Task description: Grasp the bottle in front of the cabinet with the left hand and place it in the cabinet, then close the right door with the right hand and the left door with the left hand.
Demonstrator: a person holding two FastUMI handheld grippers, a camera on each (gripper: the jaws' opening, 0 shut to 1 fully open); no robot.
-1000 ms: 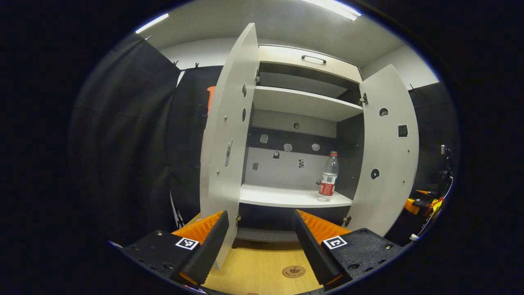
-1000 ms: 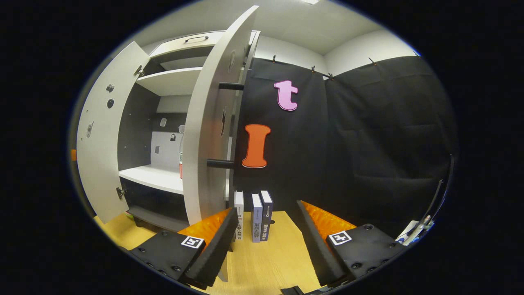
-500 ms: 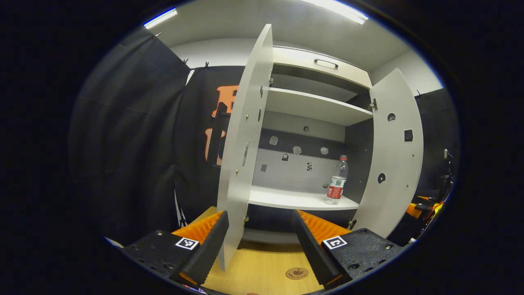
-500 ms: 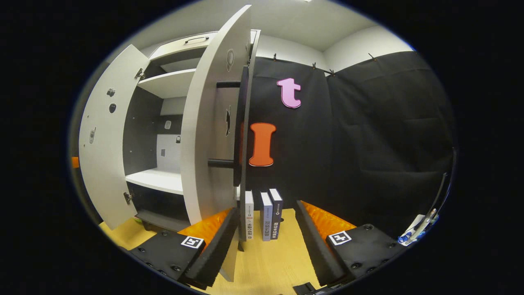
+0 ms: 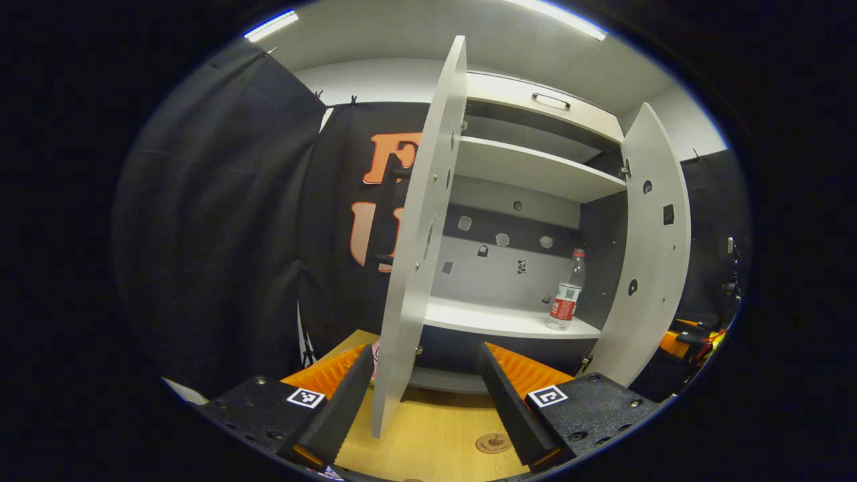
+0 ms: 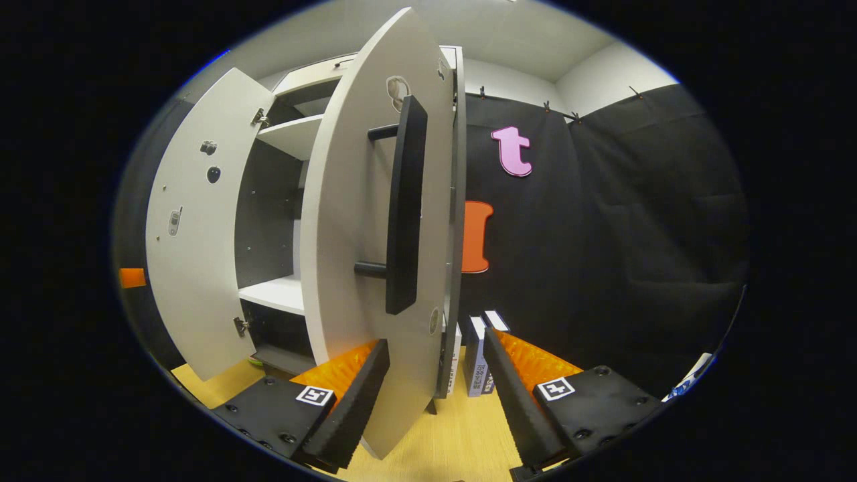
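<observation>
With the clear plastic bottle with a red label [image 5: 567, 300] already standing upright on the white lower shelf [image 5: 495, 320] at the far right of the cabinet, the door-closing step is in hand. Nearest in the right gripper view, the right gripper [image 6: 432, 395] is holding its jaws spread and pinching nothing, with the lower edge of the pale grey right door [image 6: 361, 221] lying between them and its long black bar handle [image 6: 404, 207] facing the camera. In the left gripper view, the left gripper [image 5: 422, 395] is likewise spread and empty, the edge of the pale grey left door [image 5: 418, 248] rising just beyond its fingers. Farther off, both doors are hanging wide open. Next, I judge, the right gripper needs to push its door shut, then the left its own.
</observation>
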